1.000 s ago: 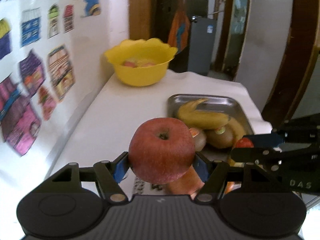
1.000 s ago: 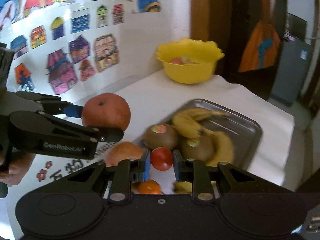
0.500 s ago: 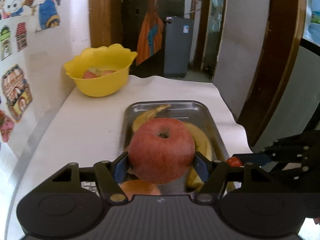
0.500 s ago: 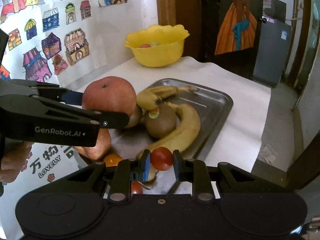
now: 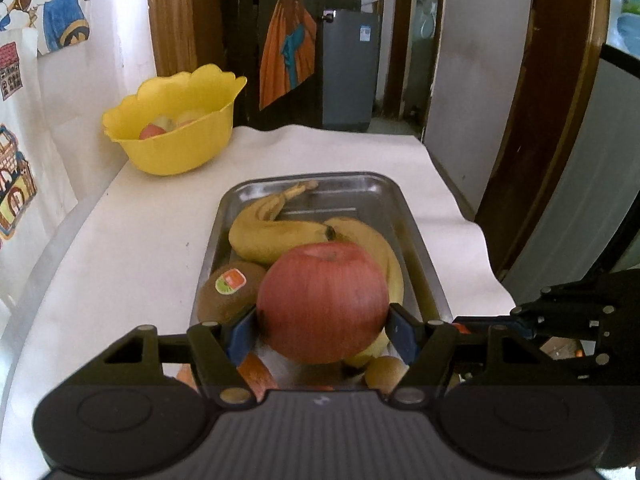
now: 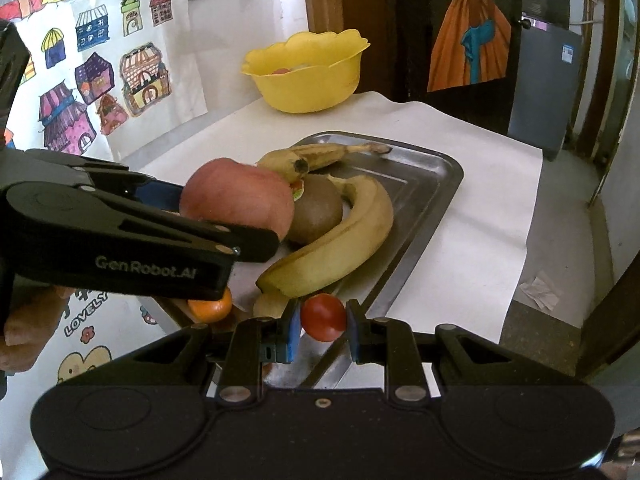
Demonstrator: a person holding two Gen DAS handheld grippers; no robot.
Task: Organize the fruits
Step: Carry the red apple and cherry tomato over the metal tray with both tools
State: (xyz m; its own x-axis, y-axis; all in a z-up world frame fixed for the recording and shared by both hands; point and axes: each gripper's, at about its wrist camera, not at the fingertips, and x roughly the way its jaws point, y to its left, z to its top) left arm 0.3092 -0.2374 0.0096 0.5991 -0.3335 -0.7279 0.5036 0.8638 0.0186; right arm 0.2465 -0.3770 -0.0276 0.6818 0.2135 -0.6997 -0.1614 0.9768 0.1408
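My left gripper [image 5: 322, 330] is shut on a big red apple [image 5: 323, 302], held over the near end of the steel tray [image 5: 416, 232]. The right wrist view shows that apple [image 6: 236, 196] from the side, with the left gripper reaching in from the left. My right gripper [image 6: 322, 330] is shut on a small red tomato [image 6: 323, 317], just above the tray's near rim [image 6: 436, 208]. In the tray lie two bananas [image 5: 280, 232] [image 6: 340, 240] and a kiwi with a sticker [image 5: 230, 292] [image 6: 316, 208]. An orange [image 6: 212, 308] sits below the left gripper.
A yellow bowl [image 5: 176, 140] [image 6: 308, 76] holding fruit stands at the table's far left by the wall. White cloth [image 5: 132, 248] covers the table; its right edge drops to the floor. Drawings [image 6: 100, 92] hang on the left wall. A person's hand [image 6: 28, 320] holds the left gripper.
Both grippers have swung right and sunk toward the tray with their fruit still held. The tray now lies straight ahead in the left wrist view, and the apple hangs lower over the bananas.
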